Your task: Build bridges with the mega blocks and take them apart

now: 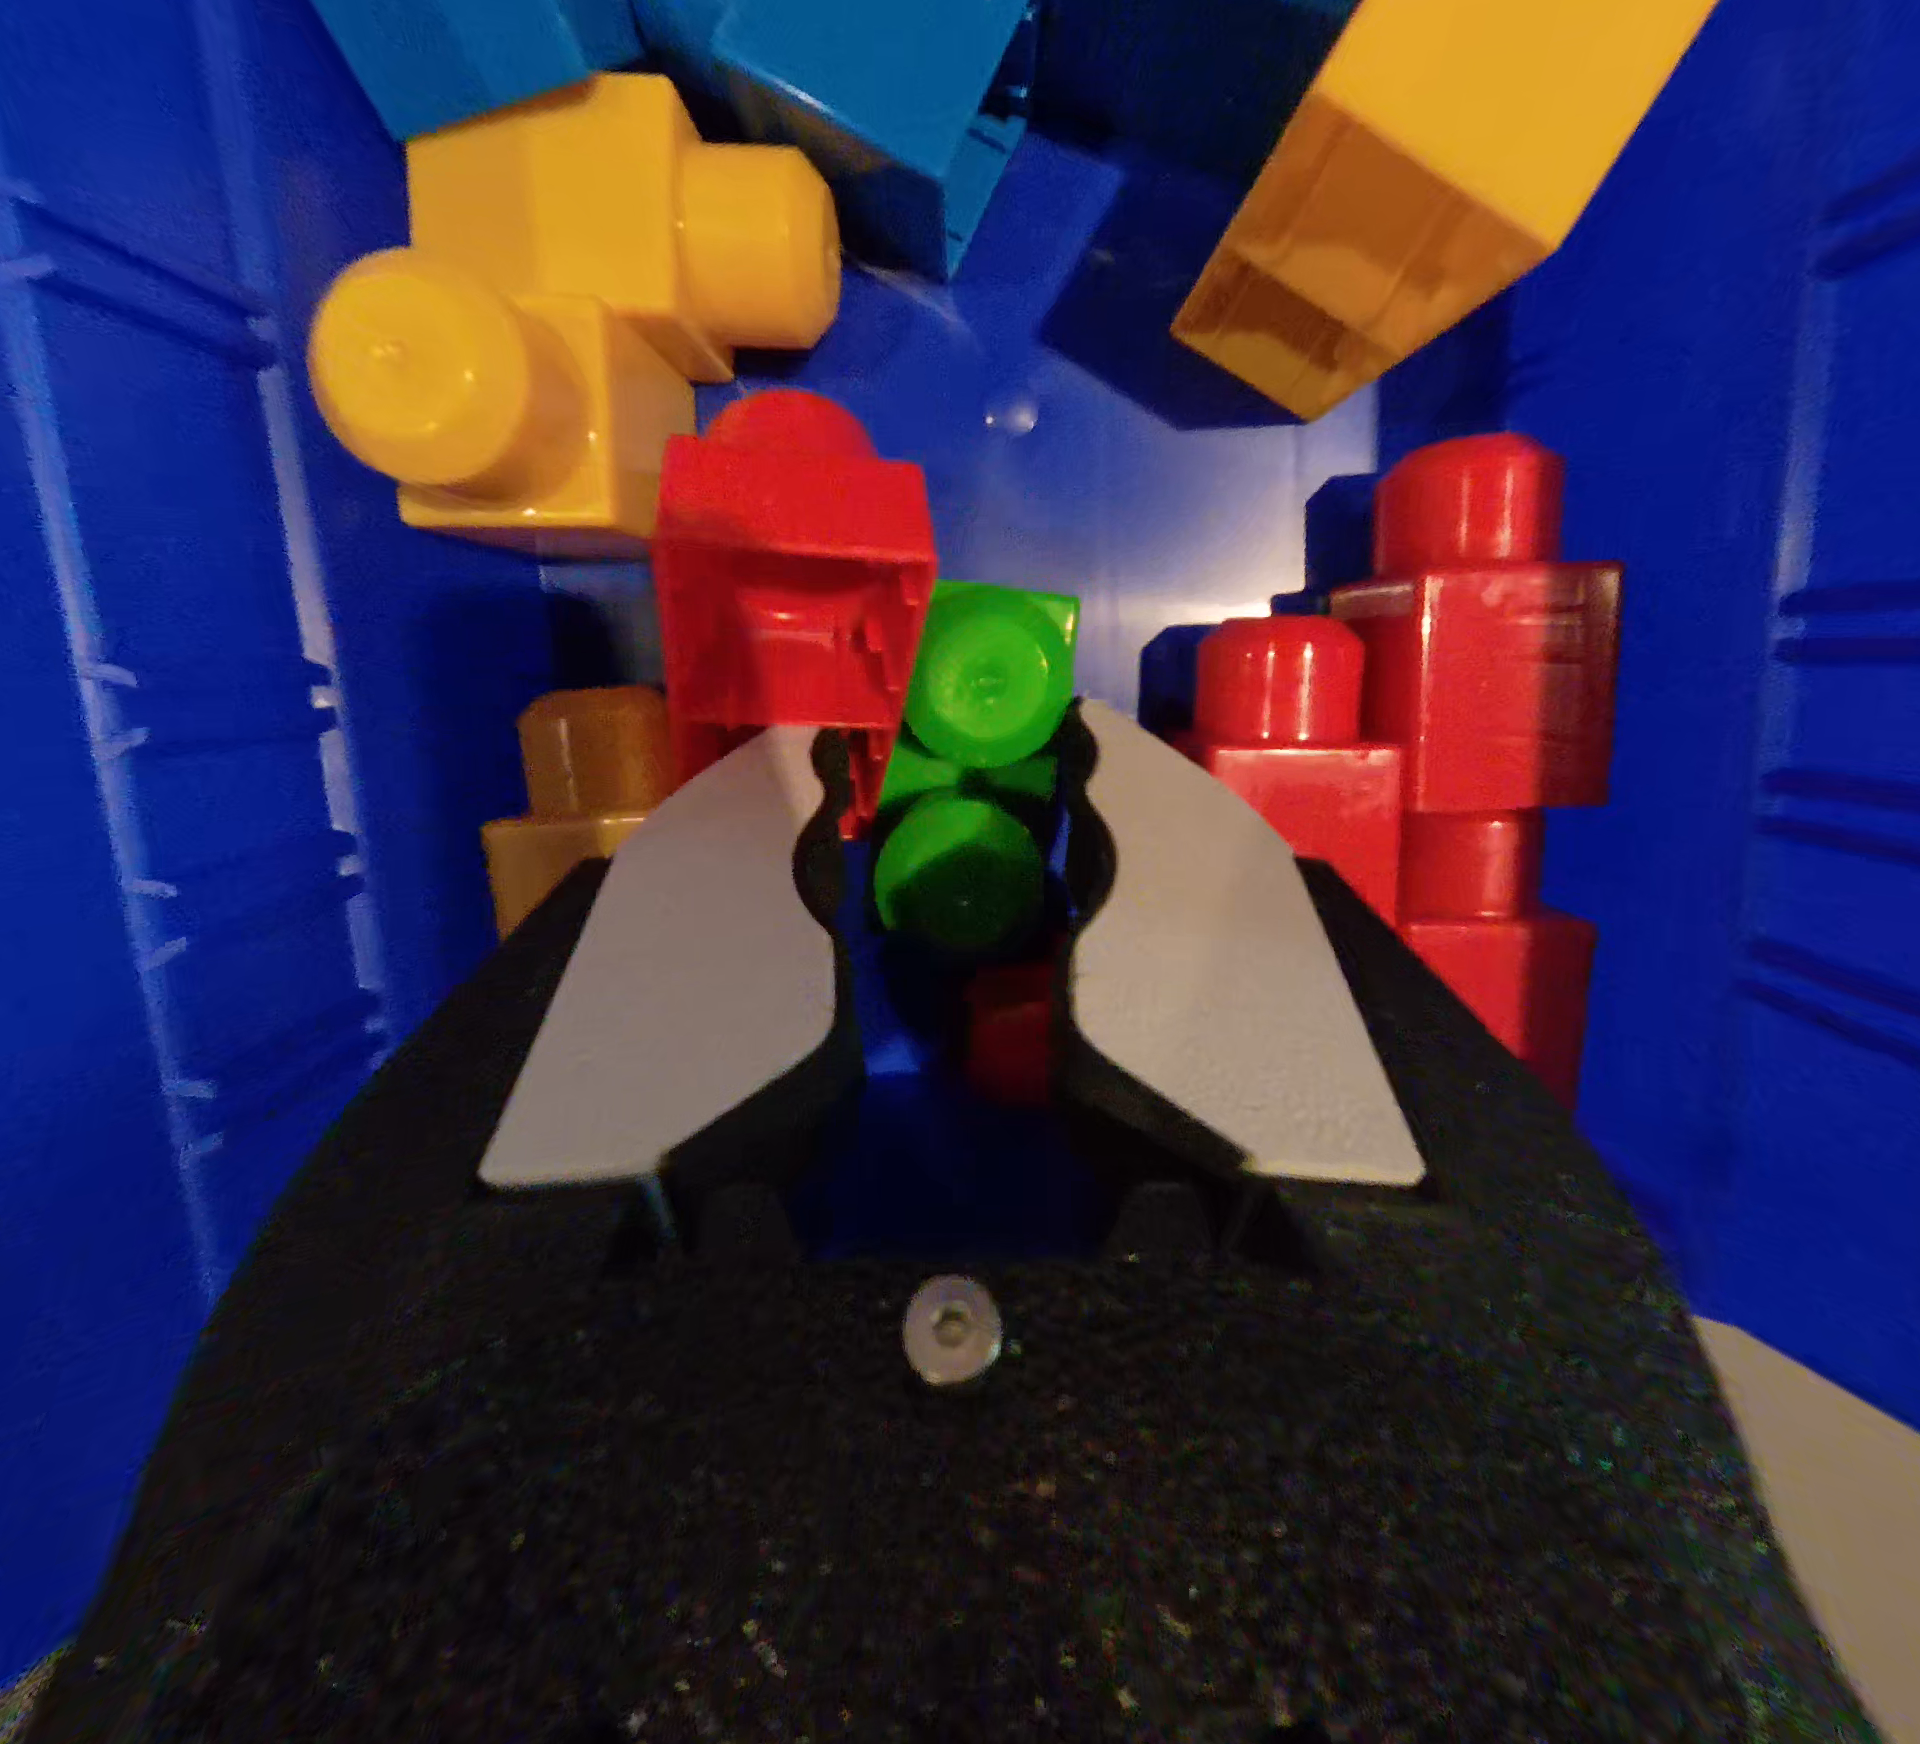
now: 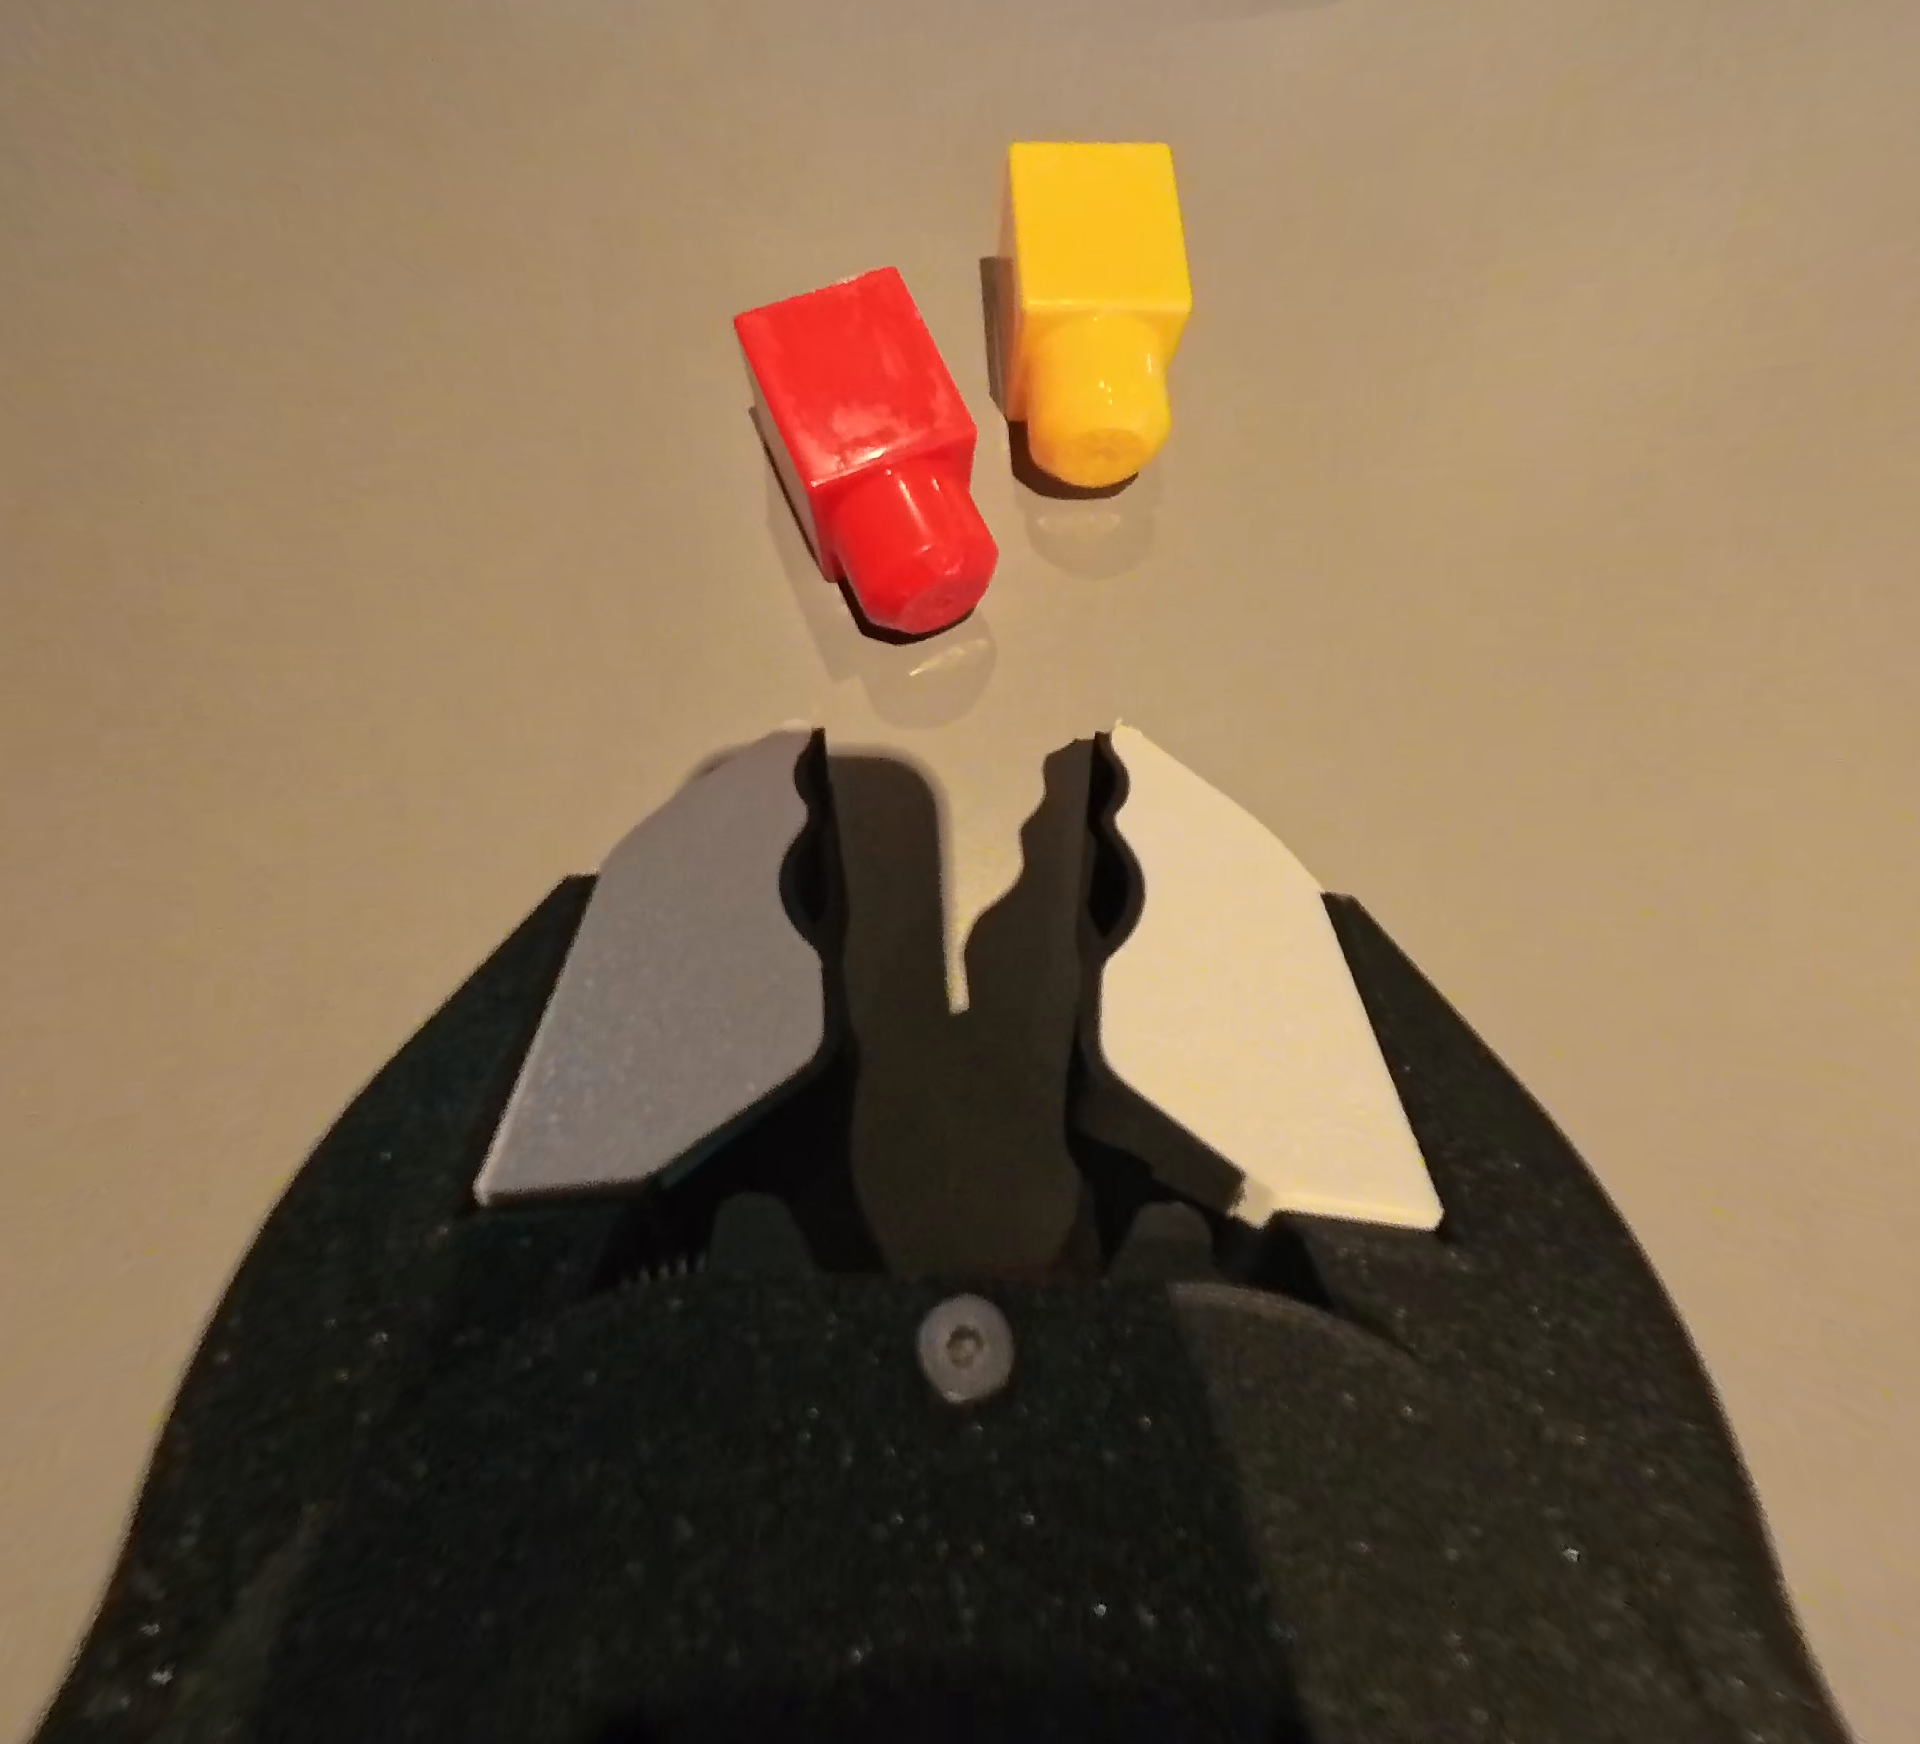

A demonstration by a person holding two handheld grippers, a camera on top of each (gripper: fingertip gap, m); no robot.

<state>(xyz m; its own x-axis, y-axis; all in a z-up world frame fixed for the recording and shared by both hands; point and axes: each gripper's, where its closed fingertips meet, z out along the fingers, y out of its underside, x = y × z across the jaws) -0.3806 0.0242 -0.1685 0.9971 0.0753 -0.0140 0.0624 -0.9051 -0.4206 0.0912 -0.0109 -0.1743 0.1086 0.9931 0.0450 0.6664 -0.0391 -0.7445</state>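
Note:
In the left wrist view my left gripper [image 1: 951, 738] is down inside a blue bin [image 1: 156, 655] of mega blocks. It is open, with a green two-stud block [image 1: 977, 759] between its fingertips, studs facing the camera. A red one-stud block [image 1: 790, 582] leans against the green block by the left fingertip. I cannot tell if the pads touch the green block. In the right wrist view my right gripper [image 2: 961, 738] is open and empty above a beige table [image 2: 416, 344]. A red one-stud block [image 2: 862, 437] and a yellow one-stud block [image 2: 1096, 260] lie on their sides just beyond its tips.
The bin also holds yellow blocks [image 1: 551, 292] at upper left, a long yellow block [image 1: 1455, 115] at upper right, light blue blocks [image 1: 862, 32] at the top and stacked red blocks [image 1: 1455, 707] at right. The bin walls stand close on both sides. The gap from one gripper's tips to the other's is roughly 50 cm.

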